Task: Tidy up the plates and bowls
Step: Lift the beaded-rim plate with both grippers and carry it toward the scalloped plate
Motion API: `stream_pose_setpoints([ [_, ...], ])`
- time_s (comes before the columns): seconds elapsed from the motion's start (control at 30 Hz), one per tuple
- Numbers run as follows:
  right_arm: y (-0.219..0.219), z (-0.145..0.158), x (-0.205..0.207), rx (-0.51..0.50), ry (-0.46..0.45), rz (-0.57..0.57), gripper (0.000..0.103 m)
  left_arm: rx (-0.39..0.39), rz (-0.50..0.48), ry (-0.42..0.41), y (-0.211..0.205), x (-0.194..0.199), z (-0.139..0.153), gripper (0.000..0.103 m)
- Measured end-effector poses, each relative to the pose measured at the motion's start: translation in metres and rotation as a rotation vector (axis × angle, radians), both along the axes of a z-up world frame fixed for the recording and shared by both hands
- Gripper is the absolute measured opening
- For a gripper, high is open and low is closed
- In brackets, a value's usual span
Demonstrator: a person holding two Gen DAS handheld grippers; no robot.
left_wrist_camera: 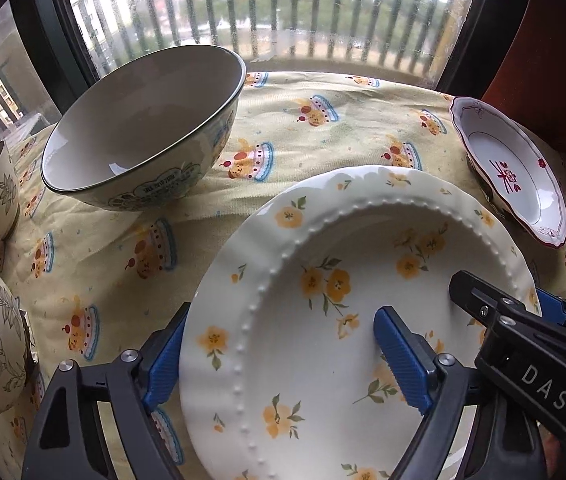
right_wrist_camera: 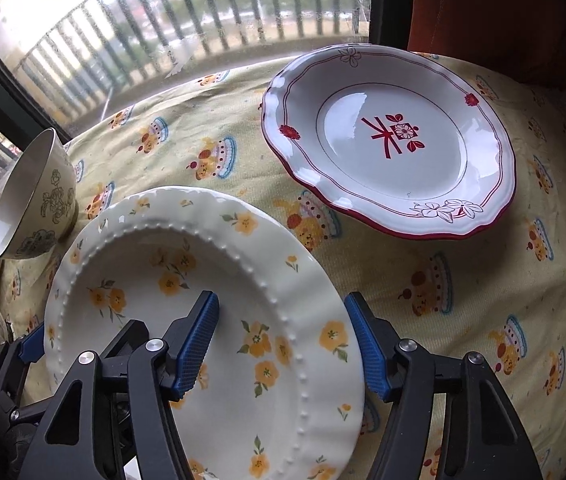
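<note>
On tablecloth (right_wrist_camera: pixel 423 264): flowered plate (right_wrist_camera: pixel 211 280) flat, face up; left gripper (left_wrist_camera: pixel 283 354), right gripper (right_wrist_camera: pixel 283 344) straddle rims, unclamped.

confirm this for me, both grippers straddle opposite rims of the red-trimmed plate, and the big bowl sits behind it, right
Not quite. Both grippers, left gripper and right gripper, straddle the yellow-flowered plate. The red-trimmed plate lies untouched beside it, as the right wrist view shows. The big bowl does sit behind.

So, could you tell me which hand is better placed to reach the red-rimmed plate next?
Probably right: the right gripper straddles the floral plate's rim nearest the red-rimmed plate; the left gripper sits opposite.
</note>
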State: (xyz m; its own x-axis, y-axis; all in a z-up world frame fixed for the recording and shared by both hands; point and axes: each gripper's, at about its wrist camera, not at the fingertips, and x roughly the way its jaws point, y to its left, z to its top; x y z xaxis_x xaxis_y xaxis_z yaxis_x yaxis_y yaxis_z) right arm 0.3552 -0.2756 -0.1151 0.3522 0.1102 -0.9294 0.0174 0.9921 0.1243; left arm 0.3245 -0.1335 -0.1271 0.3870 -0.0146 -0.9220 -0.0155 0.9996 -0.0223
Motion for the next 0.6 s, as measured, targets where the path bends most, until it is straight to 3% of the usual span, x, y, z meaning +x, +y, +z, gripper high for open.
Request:
stream_pose_setpoints([
  [0.6, 0.037, 0.002, -0.049, 0.017, 0.080, 0.086, 0.068, 0.006, -0.007, 0.050, 0.044, -0.048, 0.003, 0.089],
])
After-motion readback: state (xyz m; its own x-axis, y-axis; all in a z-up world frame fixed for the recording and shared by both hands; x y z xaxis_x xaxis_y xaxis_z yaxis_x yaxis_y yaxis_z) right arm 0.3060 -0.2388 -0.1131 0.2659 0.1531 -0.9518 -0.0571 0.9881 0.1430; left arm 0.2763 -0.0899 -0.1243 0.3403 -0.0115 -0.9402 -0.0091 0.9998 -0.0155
